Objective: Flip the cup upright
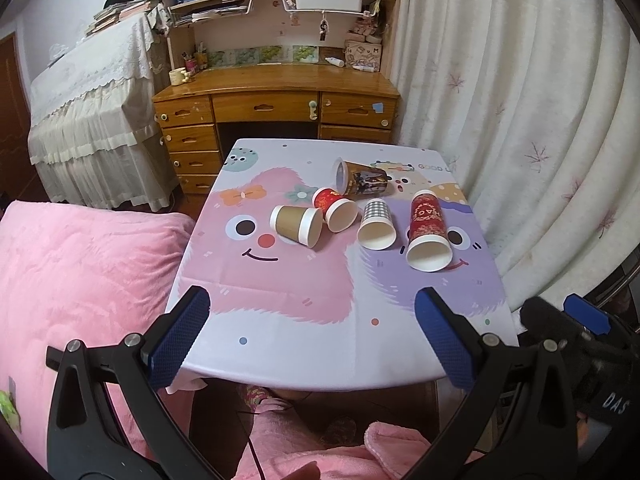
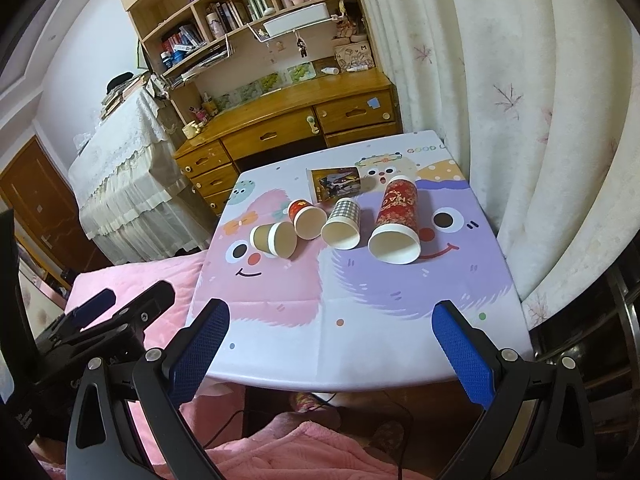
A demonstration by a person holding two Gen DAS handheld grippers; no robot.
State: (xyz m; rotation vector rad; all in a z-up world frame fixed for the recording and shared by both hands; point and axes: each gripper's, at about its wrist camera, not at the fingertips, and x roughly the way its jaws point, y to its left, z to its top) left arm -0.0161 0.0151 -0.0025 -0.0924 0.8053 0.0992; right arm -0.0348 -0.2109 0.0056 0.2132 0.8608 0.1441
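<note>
Several paper cups lie on their sides on the small table (image 1: 280, 344): a brown one (image 1: 296, 226), a small red one (image 1: 335, 209), a checked one (image 1: 376, 222), a tall red one (image 1: 427, 230) and a dark printed one (image 1: 362, 178) behind them. In the right wrist view they are the brown cup (image 2: 273, 239), small red cup (image 2: 306, 218), checked cup (image 2: 343, 223), tall red cup (image 2: 396, 220) and dark cup (image 2: 336, 184). My left gripper (image 1: 312, 312) and right gripper (image 2: 332, 326) are both open and empty, held over the table's near edge, well short of the cups.
A wooden desk (image 1: 276, 100) with shelves stands behind the table. A curtain (image 1: 520, 120) hangs at the right. A pink blanket (image 1: 80, 280) lies at the left. A lace-covered piece of furniture (image 1: 92, 120) stands at the far left. The right gripper (image 1: 576, 328) shows in the left wrist view.
</note>
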